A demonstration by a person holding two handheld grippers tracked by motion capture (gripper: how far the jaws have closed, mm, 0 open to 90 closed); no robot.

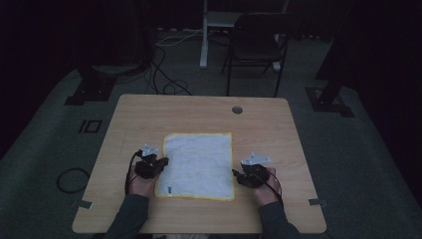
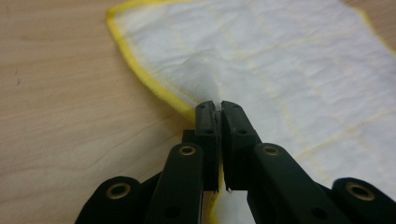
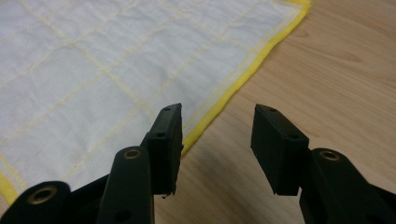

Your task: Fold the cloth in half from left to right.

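White cloth (image 2: pixel 299 70): soft woven fabric, matt, slightly wrinkled, stitched yellow hem and grid lines. Tabletop (image 3: pixel 336 70): light wood-grain laminate, smooth, faint sheen. Left gripper (image 2: pixel 217 108) and right gripper (image 3: pixel 217 140): matt black plastic, brass-coloured metal rivets.

The high view looks forward and down from above the person's side, taking in the whole worktop (image 1: pixel 149 119). Both gripper views sit low and close, each looking along its own jaws. All 3 views share the white yellow-edged cloth (image 1: pixel 199 162) (image 2: pixel 299 60) (image 3: pixel 79 60).
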